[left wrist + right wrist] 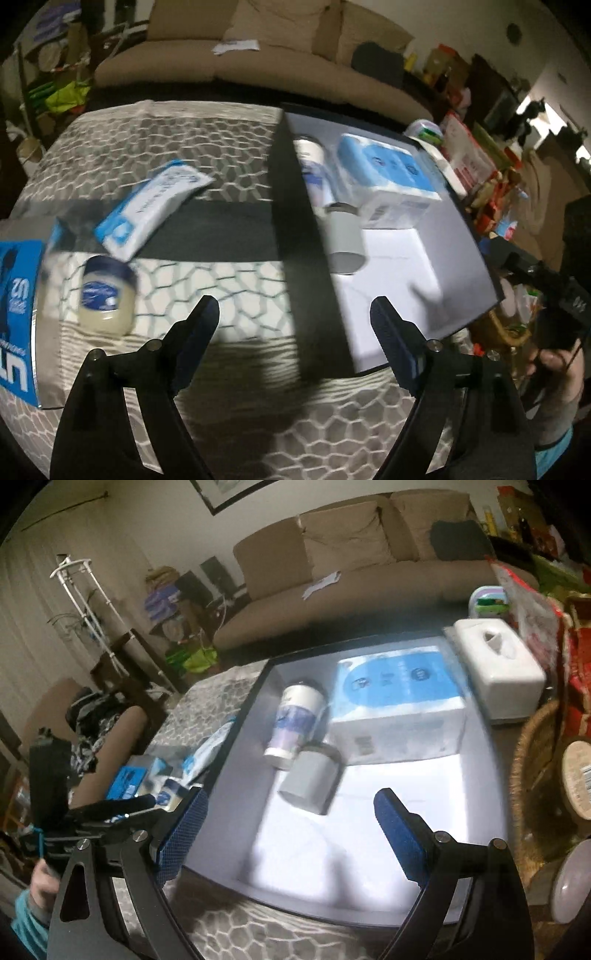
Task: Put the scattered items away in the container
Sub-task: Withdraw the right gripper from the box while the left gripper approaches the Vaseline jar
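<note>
A black box with a white inside (424,280) (369,849) stands on the patterned table. In it lie a grey cylinder (345,242) (312,779), a white and blue bottle (316,170) (295,723) and a blue and white tissue pack (391,177) (399,701). Outside, to the left, lie a blue-lidded jar (105,295), a blue and white wipes packet (151,210) and a blue box (18,314). My left gripper (295,317) is open and empty above the table at the box's near left corner. My right gripper (291,812) is open and empty over the box.
A white tissue box (498,672) stands past the black box's far right side. A woven basket (535,775) and a lidded tub (580,779) crowd the right edge. A beige sofa (258,62) lies behind the table. The other hand-held gripper (92,812) shows at the left.
</note>
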`<state>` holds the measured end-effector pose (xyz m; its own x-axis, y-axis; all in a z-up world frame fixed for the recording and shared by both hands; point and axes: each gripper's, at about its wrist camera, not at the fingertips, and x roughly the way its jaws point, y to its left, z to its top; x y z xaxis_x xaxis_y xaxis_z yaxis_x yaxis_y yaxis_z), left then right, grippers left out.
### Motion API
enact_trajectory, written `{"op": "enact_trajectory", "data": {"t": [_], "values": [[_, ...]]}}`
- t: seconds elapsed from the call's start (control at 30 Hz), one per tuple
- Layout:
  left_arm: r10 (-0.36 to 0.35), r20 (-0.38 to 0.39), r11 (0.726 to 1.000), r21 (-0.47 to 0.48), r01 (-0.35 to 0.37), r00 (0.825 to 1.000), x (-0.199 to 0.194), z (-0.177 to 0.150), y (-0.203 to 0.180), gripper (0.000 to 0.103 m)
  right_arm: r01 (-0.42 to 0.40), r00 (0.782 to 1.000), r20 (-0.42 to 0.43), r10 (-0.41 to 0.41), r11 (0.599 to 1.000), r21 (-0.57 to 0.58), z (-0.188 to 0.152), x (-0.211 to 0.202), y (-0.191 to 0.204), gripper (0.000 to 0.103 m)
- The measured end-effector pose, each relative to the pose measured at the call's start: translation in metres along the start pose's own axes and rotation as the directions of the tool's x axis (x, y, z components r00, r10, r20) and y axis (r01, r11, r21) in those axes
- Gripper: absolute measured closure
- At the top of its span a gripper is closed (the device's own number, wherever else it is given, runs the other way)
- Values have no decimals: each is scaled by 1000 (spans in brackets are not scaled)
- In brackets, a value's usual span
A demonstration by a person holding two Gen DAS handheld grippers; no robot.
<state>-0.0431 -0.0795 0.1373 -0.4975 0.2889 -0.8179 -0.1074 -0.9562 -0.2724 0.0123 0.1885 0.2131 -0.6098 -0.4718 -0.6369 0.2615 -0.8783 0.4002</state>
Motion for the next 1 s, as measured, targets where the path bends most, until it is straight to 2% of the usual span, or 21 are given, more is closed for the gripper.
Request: {"op": "enact_trajectory", "data": {"t": [0.07, 0.17, 0.3, 0.37, 0.43, 0.5, 0.6, 0.7, 0.77, 0.9, 1.0], "values": [[52, 15, 999, -11, -52, 999, -3, -3, 20, 20, -9, 1000, 3, 9, 1000, -27, 0, 2, 12, 9], [125, 36, 989, -86, -122, 991, -10, -5, 67, 12, -30, 999, 7, 31, 998, -61, 0, 6, 33, 9], [96, 38, 976, -202, -86, 995, -12, -12, 119, 11, -84, 996, 19, 85, 994, -73, 1, 13, 55, 9], [52, 26, 968, -249, -44, 998, -9, -17, 141, 12, -117, 993, 20, 119, 990, -82, -2, 17, 65, 9], [53, 24, 959, -281, -44, 998, -7, -22, 157, 11, -130, 991, 14, 132, 987, -97, -5, 21, 73, 9], [98, 18, 960, -264, -90, 995, -2, -26, 163, 11, -134, 991, 9, 136, 985, -108, -7, 24, 78, 9], [195, 10, 958, -216, -189, 981, 11, -29, 162, 11, -140, 990, -1, 141, 984, -113, -8, 30, 83, 9], [247, 40, 961, -138, -240, 968, 25, -31, 153, 11, -148, 989, -9, 148, 981, -123, -10, 33, 87, 9], [286, 18, 954, -100, -283, 958, 37, -31, 150, 11, -149, 989, -12, 149, 980, -133, -11, 34, 89, 9], [279, -11, 953, -118, -278, 960, 54, -31, 155, 12, -146, 989, -19, 145, 979, -142, -11, 37, 88, 9], [282, 4, 955, -98, -280, 959, 60, -28, 152, 11, -140, 990, -21, 138, 982, -127, -10, 38, 80, 9]]}}
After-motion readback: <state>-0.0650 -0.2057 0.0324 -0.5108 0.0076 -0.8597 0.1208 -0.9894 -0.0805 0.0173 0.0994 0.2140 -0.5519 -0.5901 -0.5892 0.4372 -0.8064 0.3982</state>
